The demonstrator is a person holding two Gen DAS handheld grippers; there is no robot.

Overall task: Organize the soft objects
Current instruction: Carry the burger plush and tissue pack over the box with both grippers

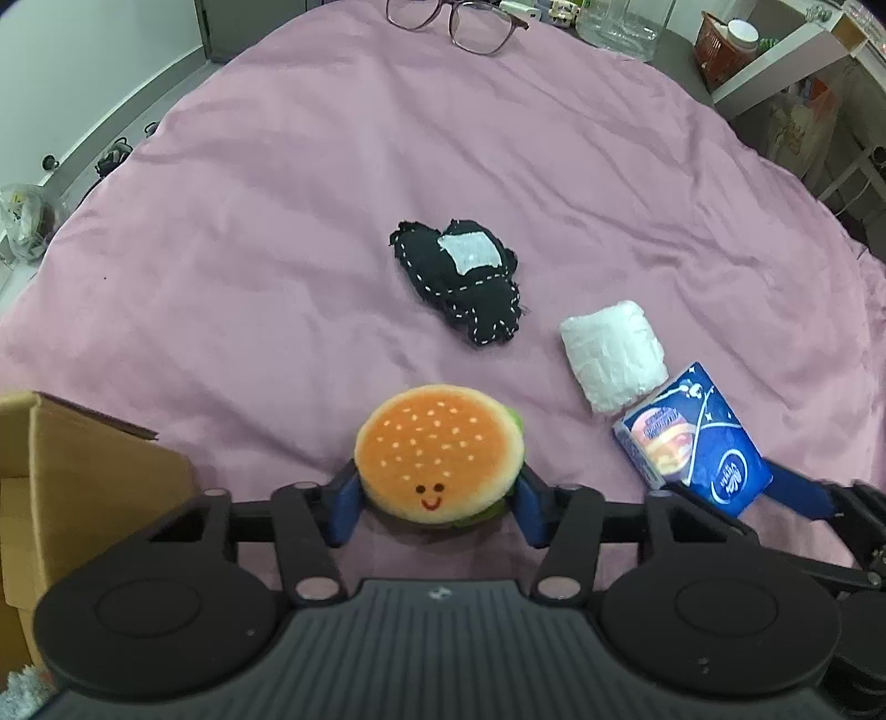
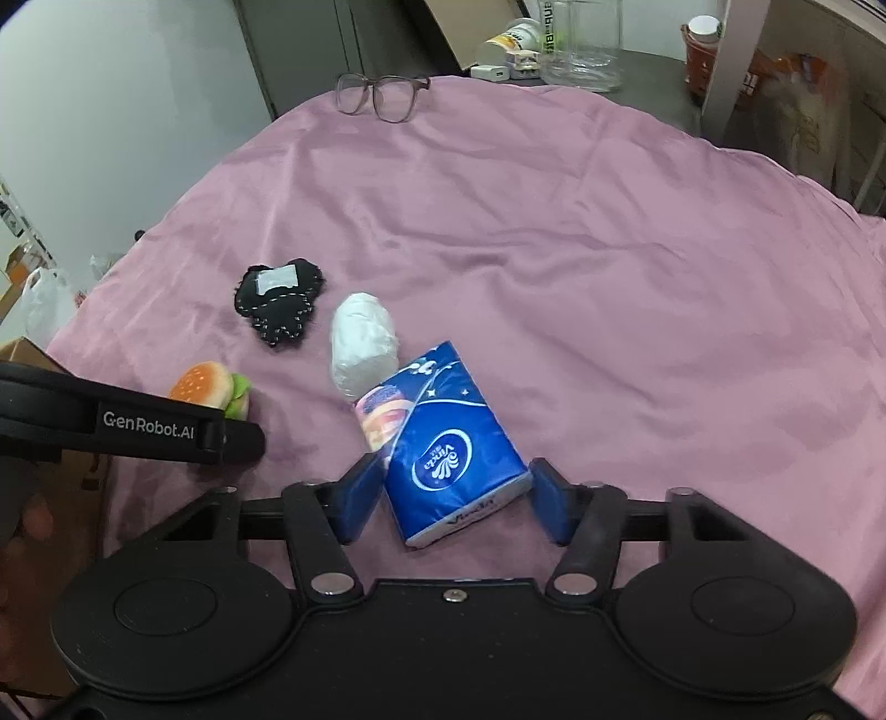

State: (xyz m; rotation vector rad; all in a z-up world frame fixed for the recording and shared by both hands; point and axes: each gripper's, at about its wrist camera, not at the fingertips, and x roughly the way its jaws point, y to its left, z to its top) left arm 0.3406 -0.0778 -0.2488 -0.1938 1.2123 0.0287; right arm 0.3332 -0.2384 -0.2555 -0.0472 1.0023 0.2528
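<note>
A plush hamburger (image 1: pixel 440 451) with a smiling face sits between the blue pads of my left gripper (image 1: pixel 437 498), which is closed against its sides; it also shows in the right wrist view (image 2: pixel 213 387). A blue tissue pack (image 2: pixel 443 443) lies between the pads of my right gripper (image 2: pixel 451 498), whose jaws stand wide with gaps on both sides. The pack also shows in the left wrist view (image 1: pixel 692 443). A black stitched plush (image 1: pixel 459 277) and a white wrapped soft bundle (image 1: pixel 612 354) lie on the pink cloth (image 1: pixel 277 221).
A cardboard box (image 1: pixel 83 476) stands at the left edge beside my left gripper. Eyeglasses (image 1: pixel 454 22) lie at the far edge of the cloth. A clear glass container (image 2: pixel 581 44), bottles and shelves stand beyond the bed.
</note>
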